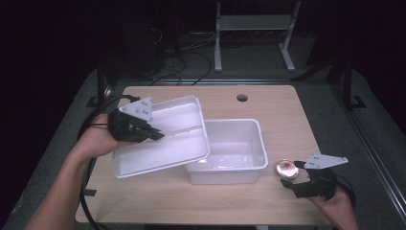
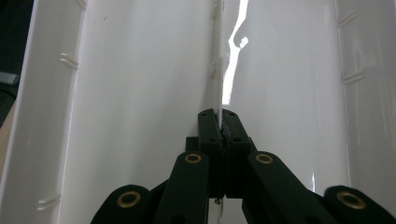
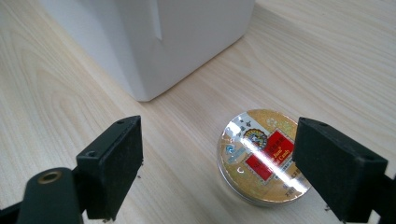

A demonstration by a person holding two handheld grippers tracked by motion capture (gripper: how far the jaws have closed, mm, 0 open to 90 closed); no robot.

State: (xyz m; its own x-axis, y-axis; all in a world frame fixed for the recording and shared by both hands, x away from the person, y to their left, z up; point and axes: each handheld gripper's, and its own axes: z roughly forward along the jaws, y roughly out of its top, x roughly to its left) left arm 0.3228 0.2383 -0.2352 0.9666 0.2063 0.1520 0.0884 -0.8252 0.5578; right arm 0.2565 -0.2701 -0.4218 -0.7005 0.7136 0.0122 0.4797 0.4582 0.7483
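lid off the box, tin waiting

my left hand-held gripper was clamped tight on the white lid, its jaws pinched together on a thin raised rib that ran down the lid's middle, as the left gripper view showed. the lid hung tilted above the counter, its right edge overlapping the left rim of the open white box, so the box mouth lay mostly uncovered. the box itself stood near the middle of the counter and looked empty, as far as i could tell.

my right hand-held gripper was spread wide and held nothing. it hovered low over the counter with the round gold tin lying flat between its jaws, closer to the right-hand jaw; the pads did not press on it. the tin sat just beside the box's near right corner, apart from it.

i judged this the step of clearing the lid away while lining up on the tin. the next move called for centring the jaws on the tin, closing on its rim, and keeping the lid well clear of the opening.
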